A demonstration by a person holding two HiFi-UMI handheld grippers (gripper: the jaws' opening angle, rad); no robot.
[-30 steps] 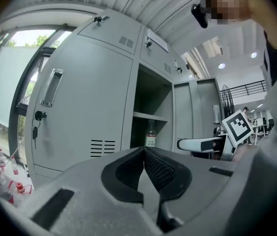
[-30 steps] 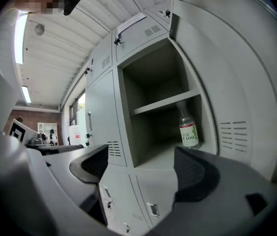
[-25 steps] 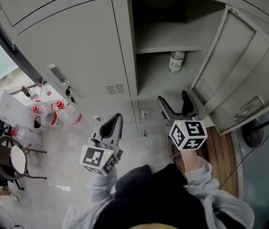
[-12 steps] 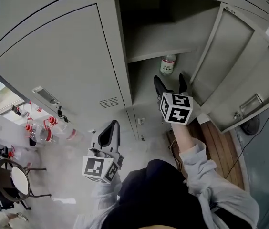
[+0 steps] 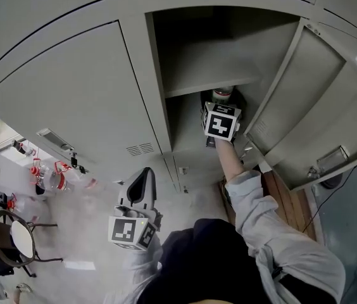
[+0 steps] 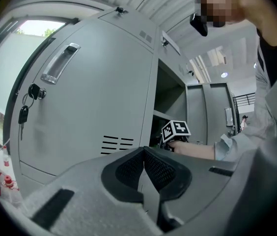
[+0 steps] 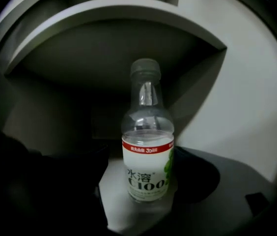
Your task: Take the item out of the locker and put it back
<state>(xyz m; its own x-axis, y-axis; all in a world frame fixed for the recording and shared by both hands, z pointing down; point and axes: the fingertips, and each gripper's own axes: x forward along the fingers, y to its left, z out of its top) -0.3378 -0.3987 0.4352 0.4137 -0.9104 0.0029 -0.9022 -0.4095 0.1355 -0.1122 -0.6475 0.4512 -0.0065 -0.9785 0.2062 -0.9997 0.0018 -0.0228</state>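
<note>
far left, some red-capped bottles (image 5: 47, 171) stand on the floor beside a round-seated chair (image 5: 15, 230). our left tongs (image 5: 145, 175) hang low in front of the closed locker door (image 5: 71, 87). they are clenched on nothing: in the left gripper view the two dark pads meet tip to tip. a bunch of keys (image 6: 24, 109) hangs from that door's lock.

to the right the locker (image 5: 155, 75) stands open, with a shelf (image 5: 210, 84) across it. under the shelf a small clear bottle (image 7: 147, 166) with a red band and a white label stands upright on the compartment floor. our right tongs (image 5: 222, 105) reach into that compartment. they are released, with one tong on each side of the bottle's lower half. we cannot tell whether either one touches it.

the open door (image 5: 305, 100) swings out at far right, above a strip of wooden floor (image 5: 289, 201).
</note>
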